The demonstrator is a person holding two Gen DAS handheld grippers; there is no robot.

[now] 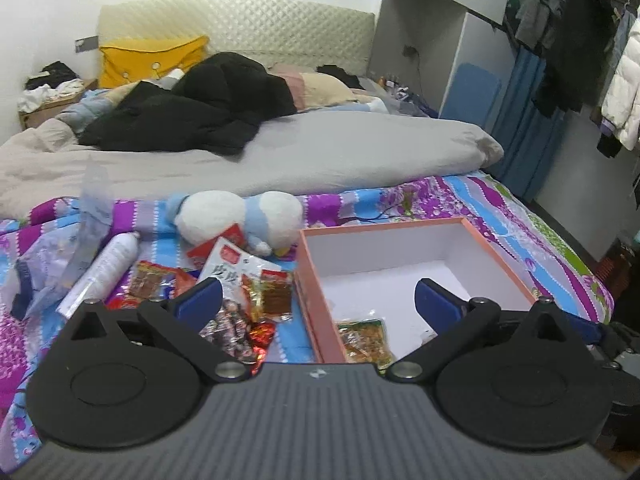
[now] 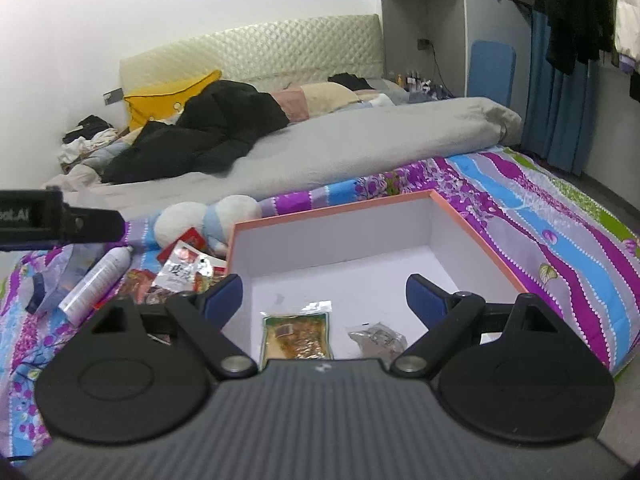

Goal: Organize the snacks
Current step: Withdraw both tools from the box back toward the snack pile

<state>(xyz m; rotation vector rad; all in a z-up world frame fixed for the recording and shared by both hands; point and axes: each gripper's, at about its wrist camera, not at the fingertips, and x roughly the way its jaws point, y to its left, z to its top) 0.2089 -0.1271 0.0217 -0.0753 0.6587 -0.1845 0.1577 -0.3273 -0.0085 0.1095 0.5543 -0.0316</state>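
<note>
An orange-rimmed box [image 1: 310, 276] with a white inside lies on the flowered bedsheet. A green-yellow snack packet [image 2: 297, 335] and a grey packet [image 2: 378, 336] lie in it near the front wall; the green-yellow packet [image 1: 364, 340] also shows in the left wrist view. A pile of red and white snack packets [image 1: 240, 280] lies left of the box. My left gripper [image 1: 318, 300] hangs open above the box's left wall, nothing between its fingers. My right gripper [image 2: 324, 292] is open over the box, empty. The left gripper's body [image 2: 60, 222] shows at the left edge of the right wrist view.
A white spray can [image 1: 104, 272] and a clear plastic bag [image 1: 48, 264] lie left of the snack pile. A white and blue plush toy [image 1: 236, 216] sits behind it. A grey duvet [image 1: 320, 152] and black coat [image 1: 192, 108] cover the far bed. Clothes [image 1: 580, 40] hang at right.
</note>
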